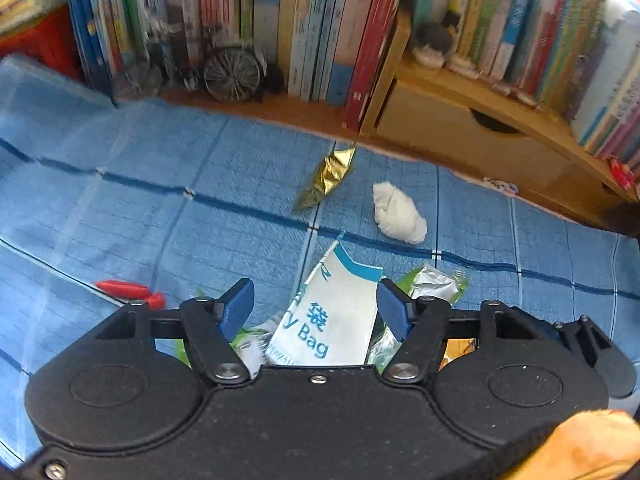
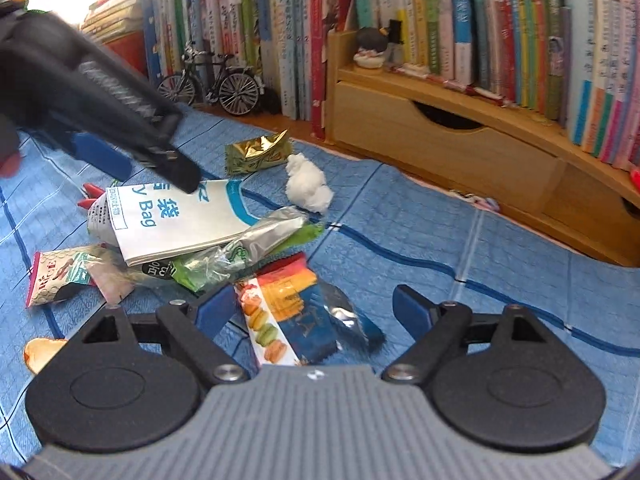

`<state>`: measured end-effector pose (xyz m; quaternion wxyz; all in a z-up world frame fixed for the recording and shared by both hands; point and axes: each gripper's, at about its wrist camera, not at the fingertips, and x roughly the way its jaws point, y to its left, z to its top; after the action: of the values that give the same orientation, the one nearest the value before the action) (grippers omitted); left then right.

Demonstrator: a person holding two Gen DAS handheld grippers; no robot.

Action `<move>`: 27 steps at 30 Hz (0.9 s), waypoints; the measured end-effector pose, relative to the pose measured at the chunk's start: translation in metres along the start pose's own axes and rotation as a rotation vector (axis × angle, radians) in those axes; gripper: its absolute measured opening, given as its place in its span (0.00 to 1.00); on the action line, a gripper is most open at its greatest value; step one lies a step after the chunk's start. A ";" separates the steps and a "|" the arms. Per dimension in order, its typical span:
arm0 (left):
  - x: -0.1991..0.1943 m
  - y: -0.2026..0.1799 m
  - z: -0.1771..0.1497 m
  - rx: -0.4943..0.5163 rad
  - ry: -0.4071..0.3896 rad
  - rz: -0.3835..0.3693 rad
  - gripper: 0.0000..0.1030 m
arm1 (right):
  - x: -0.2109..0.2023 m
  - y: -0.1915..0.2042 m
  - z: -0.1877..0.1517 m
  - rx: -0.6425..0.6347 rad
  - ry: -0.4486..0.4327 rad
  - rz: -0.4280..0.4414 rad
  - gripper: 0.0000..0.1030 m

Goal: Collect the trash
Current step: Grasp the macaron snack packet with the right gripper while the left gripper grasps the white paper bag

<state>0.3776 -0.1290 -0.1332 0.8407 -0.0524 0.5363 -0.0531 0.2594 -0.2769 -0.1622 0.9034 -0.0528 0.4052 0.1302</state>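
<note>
Trash lies on a blue checked cloth (image 1: 120, 200). My left gripper (image 1: 316, 300) hangs open above a white paper bag (image 1: 336, 312) printed "Bag"; the bag shows between its blue pads (image 1: 240, 300), and I see no pad pressing on it. In the right wrist view the left gripper (image 2: 144, 168) hovers over the bag's (image 2: 180, 220) far end. My right gripper (image 2: 312, 304) stands open over a macaron-print wrapper (image 2: 288, 312). A green and silver wrapper (image 2: 248, 248), a gold wrapper (image 2: 256, 152) and a white tissue wad (image 2: 308, 182) lie around the bag.
A red-and-white snack packet (image 2: 56, 276) and small red pieces (image 1: 128, 290) lie to the left. Behind the cloth stand rows of books (image 2: 480, 20), a wooden drawer unit (image 2: 440, 148) and a model bicycle (image 2: 216, 84). An orange object (image 2: 40, 352) sits at the lower left.
</note>
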 end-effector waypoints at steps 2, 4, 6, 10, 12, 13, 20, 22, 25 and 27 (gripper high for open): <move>0.010 0.002 0.002 -0.028 0.030 -0.017 0.60 | 0.006 0.001 0.000 -0.001 0.008 0.010 0.89; 0.017 0.003 0.001 -0.058 0.049 -0.044 0.59 | 0.012 0.001 0.001 0.006 0.017 0.017 0.89; 0.023 0.002 0.000 -0.068 0.061 -0.055 0.53 | 0.015 -0.001 0.001 0.022 0.024 0.025 0.89; 0.028 -0.002 -0.001 -0.061 0.087 -0.045 0.45 | 0.021 -0.003 0.000 0.047 0.037 0.039 0.89; 0.029 -0.002 0.000 -0.071 0.107 -0.062 0.39 | 0.023 -0.005 0.000 0.061 0.048 0.047 0.88; 0.028 -0.002 0.000 -0.075 0.107 -0.063 0.35 | 0.024 -0.007 -0.001 0.077 0.056 0.056 0.88; 0.005 -0.008 -0.004 -0.025 0.040 -0.002 0.05 | 0.015 -0.015 -0.003 0.156 0.032 0.039 0.60; -0.002 -0.012 -0.006 0.011 0.014 0.016 0.04 | 0.010 -0.017 -0.004 0.179 0.011 0.015 0.53; -0.014 -0.015 -0.008 0.030 -0.016 0.026 0.04 | 0.002 -0.021 -0.005 0.212 -0.014 0.002 0.52; -0.022 -0.017 -0.009 0.039 -0.036 0.025 0.04 | -0.003 -0.022 -0.005 0.226 -0.023 -0.002 0.52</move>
<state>0.3598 -0.1425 -0.1150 0.8516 -0.0304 0.5207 -0.0520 0.2605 -0.2998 -0.1636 0.9084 0.0505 0.4067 0.0832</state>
